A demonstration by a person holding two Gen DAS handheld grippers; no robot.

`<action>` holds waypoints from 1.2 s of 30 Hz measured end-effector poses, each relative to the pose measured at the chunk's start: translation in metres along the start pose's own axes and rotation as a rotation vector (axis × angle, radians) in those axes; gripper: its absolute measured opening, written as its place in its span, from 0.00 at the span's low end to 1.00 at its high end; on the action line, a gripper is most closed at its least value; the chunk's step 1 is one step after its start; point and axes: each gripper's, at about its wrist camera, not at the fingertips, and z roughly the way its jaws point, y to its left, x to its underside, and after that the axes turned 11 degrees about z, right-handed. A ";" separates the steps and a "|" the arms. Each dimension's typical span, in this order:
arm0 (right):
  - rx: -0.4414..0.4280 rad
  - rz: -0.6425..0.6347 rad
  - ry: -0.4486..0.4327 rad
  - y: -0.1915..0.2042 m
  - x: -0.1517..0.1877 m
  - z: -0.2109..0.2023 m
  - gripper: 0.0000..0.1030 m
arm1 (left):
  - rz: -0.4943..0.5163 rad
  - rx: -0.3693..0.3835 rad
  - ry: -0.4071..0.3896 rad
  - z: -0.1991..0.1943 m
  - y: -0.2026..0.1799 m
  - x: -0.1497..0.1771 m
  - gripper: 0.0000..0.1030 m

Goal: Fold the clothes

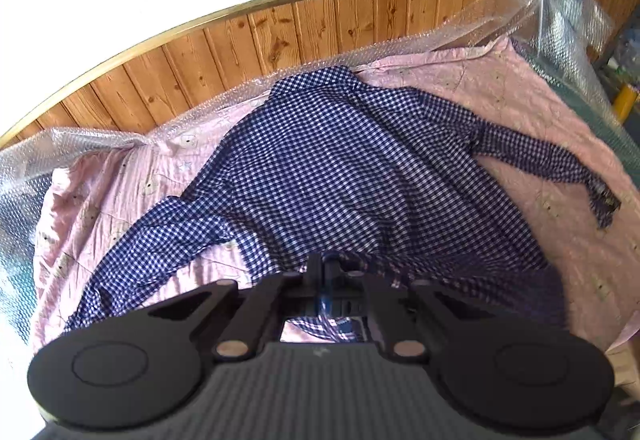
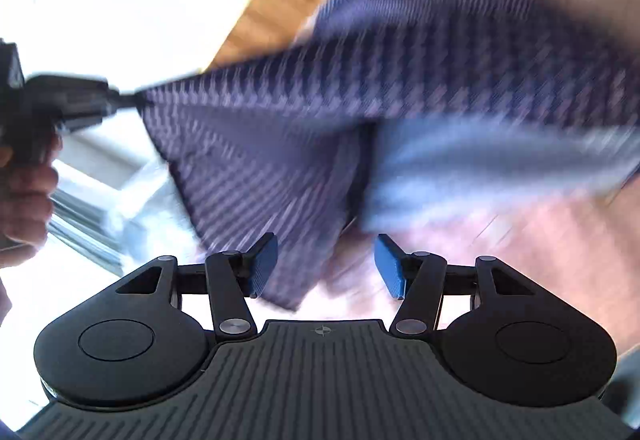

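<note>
1. Left wrist view. Navy-and-white gingham cotton shirt, lying spread on a pink quilted bedcover over a bed edged with clear bubble wrap; pine-panelled wall behind. Collar end points away from the camera, hem end towards it, so the shirt's long axis runs straight ahead of the left claw. One sleeve trails to the near left, the other stretches out to the right.
2. Left claw, same view. Fingers drawn together, pinching the shirt's near hem; the cloth rucks up at the tips. The hem corners beside the grip are covered by the claw's own body.
3. Right wrist view. Heavily motion-blurred. The same shirt hangs as a taut checked sheet across the frame, one corner gripped at far left by the other claw, with a person's hand on its handle. A loose fold drops between the right claw's blue pads.
4. Right claw. Spread wide, holding nothing; the hanging fold lies just ahead and slightly left of centre, so this claw is the nearer one to that free edge.
5. Hard to make out. Blur hides which part of the shirt the drooping fold is; a pale blue-grey patch at right cannot be identified.
</note>
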 end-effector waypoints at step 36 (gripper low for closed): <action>0.592 -0.728 -0.207 0.103 0.063 0.095 0.01 | 0.145 0.030 -0.102 -0.050 -0.004 0.000 0.02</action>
